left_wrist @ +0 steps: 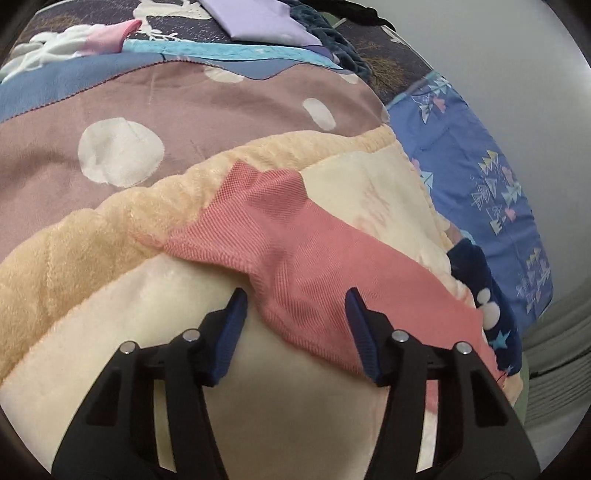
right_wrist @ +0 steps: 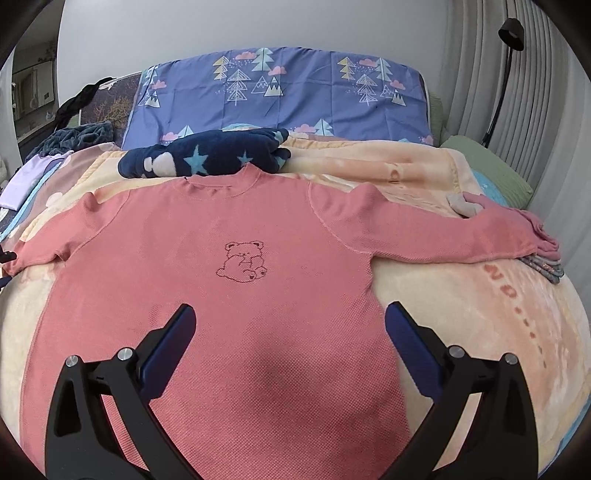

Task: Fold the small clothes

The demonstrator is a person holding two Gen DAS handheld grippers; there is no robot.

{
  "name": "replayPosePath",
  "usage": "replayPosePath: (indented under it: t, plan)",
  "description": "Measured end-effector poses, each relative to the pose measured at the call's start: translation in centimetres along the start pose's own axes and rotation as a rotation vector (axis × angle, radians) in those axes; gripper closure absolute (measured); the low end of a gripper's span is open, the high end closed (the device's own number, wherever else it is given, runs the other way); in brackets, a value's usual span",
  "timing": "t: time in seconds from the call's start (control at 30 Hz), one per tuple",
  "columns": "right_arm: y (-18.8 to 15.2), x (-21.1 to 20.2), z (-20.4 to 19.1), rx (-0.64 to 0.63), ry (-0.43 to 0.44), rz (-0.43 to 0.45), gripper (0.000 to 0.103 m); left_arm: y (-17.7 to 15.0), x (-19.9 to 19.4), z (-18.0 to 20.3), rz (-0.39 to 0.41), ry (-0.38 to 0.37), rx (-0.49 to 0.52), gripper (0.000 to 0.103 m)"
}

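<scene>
A pink long-sleeved sweater (right_wrist: 229,295) with a bear outline on the chest lies spread flat, front up, on a cream and peach blanket (right_wrist: 480,314). Both sleeves stretch out sideways. My right gripper (right_wrist: 291,314) is open over the sweater's lower body, empty. In the left wrist view one pink sleeve (left_wrist: 280,236) runs across the blanket (left_wrist: 92,266). My left gripper (left_wrist: 295,299) is open, its fingers on either side of the sleeve near the armpit, holding nothing.
A navy star-patterned fleece garment (right_wrist: 207,155) lies above the collar, also in the left wrist view (left_wrist: 491,295). A blue tree-print pillow (right_wrist: 280,92) stands at the headboard. Folded clothes (right_wrist: 543,258) lie under the right cuff. A lilac garment (left_wrist: 258,18) lies far off.
</scene>
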State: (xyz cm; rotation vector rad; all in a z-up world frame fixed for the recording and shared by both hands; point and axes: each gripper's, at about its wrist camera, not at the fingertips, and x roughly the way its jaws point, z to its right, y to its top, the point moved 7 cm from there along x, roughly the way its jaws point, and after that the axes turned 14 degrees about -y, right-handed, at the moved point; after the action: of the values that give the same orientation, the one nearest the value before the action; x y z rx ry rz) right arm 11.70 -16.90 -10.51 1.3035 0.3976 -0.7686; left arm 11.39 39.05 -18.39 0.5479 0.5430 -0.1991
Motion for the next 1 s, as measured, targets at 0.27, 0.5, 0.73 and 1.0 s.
replayPosePath:
  t: [0.27,0.5,0.73,1.0]
  plan:
    - [0.3,1.5,0.8,0.015,-0.010,-0.017,0.001,2.8,-0.1,2.4,0.102,-0.040,-0.004,0.096]
    - [0.1,2.4,1.8,0.045,-0.007,-0.033,0.001,-5.4,-1.2,25.3,0.012,-0.313,0.507,0.096]
    - [-1.1,3.5,5.8,0.107,-0.054,-0.076,0.001,-25.5,3.7,36.6,-0.329,-0.454,0.884,0.063]
    - [-0.9,3.9,7.5,0.143,0.048,-0.102,0.001,-27.4,3.9,31.7,-0.382,-0.374,0.920,0.038]
